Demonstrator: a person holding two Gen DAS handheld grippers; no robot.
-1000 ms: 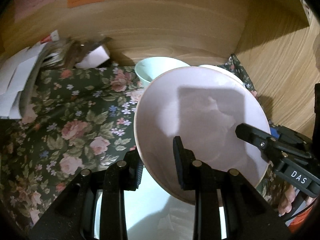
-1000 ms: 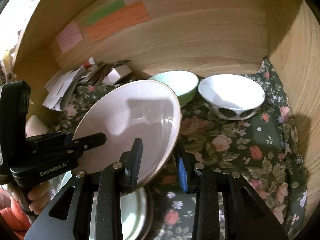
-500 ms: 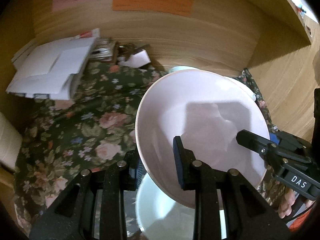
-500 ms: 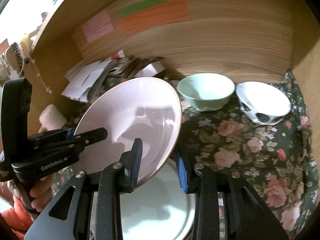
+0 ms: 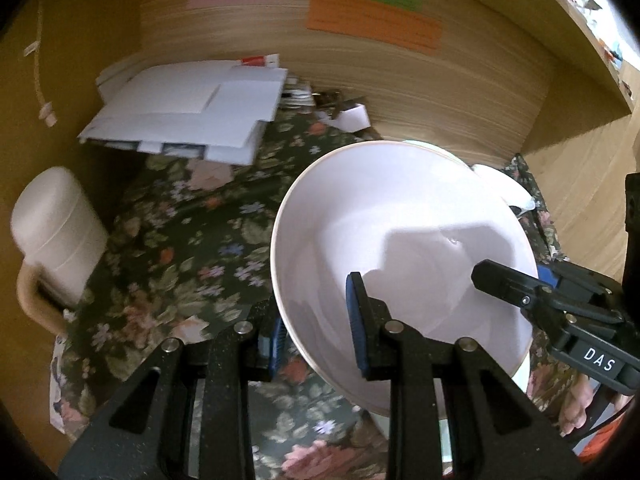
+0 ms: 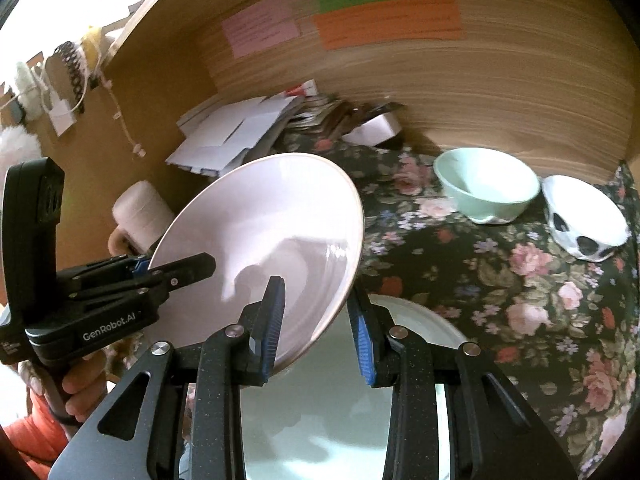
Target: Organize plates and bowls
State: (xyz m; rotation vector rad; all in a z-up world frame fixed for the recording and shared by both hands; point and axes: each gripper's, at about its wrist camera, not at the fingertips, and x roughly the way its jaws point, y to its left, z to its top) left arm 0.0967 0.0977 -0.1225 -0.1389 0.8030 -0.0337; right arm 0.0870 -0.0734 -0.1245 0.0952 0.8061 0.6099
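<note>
Two handheld black tools grip one pale pink plate (image 5: pixel 400 248) between them, each pinching a rim. The left tool (image 5: pixel 316 328) is closed on the plate's near-left edge, one blue-padded finger inside the dish and one beneath it. The right tool (image 6: pixel 316 320) is closed on the opposite rim in the same way. The plate is held tilted, lifted clear of the tabletop (image 6: pixel 500 280), which is covered in a dark floral cloth.

Directly under the raised plate, at the near edge, lies a pale mint plate (image 6: pixel 340 400) flat on the cloth. Far to the right, against the wooden back wall, stand a mint green bowl (image 6: pixel 486 184) and, just beside it, a white bowl with black patches (image 6: pixel 584 216).

At the far left sits a heap of white papers (image 5: pixel 188 112), with a cream mug (image 5: pixel 52 240) nearer on the left. Pink, green and orange notes (image 6: pixel 384 20) are stuck on the wall.

The sorting looks partly done: the two bowls already stand side by side, while the pink plate is in the air and not yet set down. It probably belongs with the mint plate, though its destination cannot be told.
</note>
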